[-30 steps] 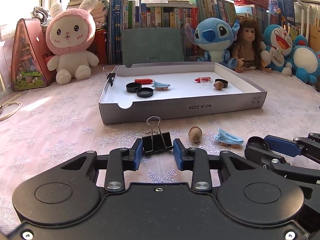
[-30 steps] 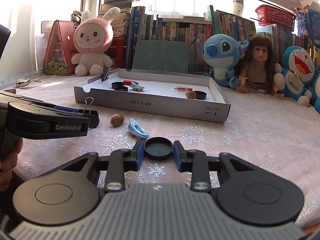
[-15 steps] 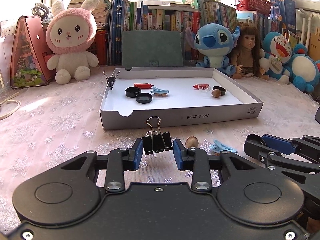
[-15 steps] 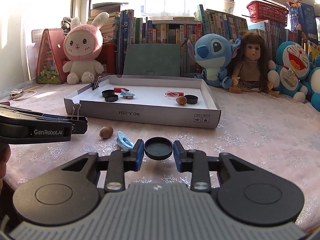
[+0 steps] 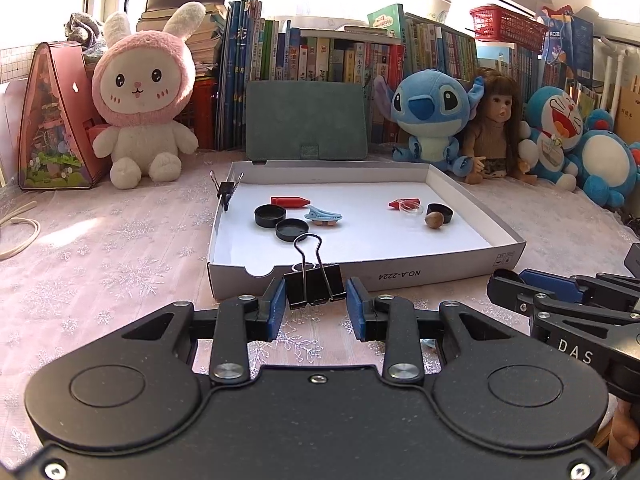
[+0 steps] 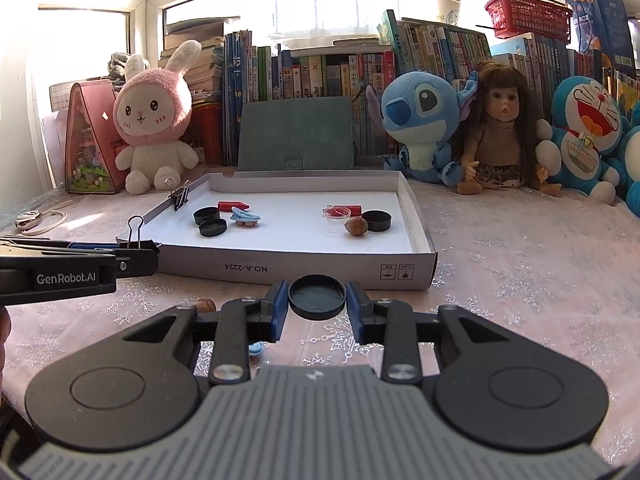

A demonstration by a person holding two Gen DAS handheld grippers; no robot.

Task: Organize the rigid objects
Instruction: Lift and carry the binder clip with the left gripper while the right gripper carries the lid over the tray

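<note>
From your left wrist, the left gripper [image 5: 316, 307] pinches a black binder clip [image 5: 314, 289] just short of the white tray's [image 5: 432, 276] near wall; inside lie two black caps [image 5: 270, 215], a blue clip [image 5: 323, 216] and a nut [image 5: 434, 220]. From your right wrist, the right gripper [image 6: 317, 308] clamps a black lid [image 6: 317, 297] before that same wall, with a walnut [image 6: 205, 305] on the tablecloth [image 6: 520, 264] at your left finger.

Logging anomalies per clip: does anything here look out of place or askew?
Only one oddity: a small black binder clip is clamped onto the left wall of the white cardboard tray, handles tilted, while the other items lie on the tray floor.
</note>
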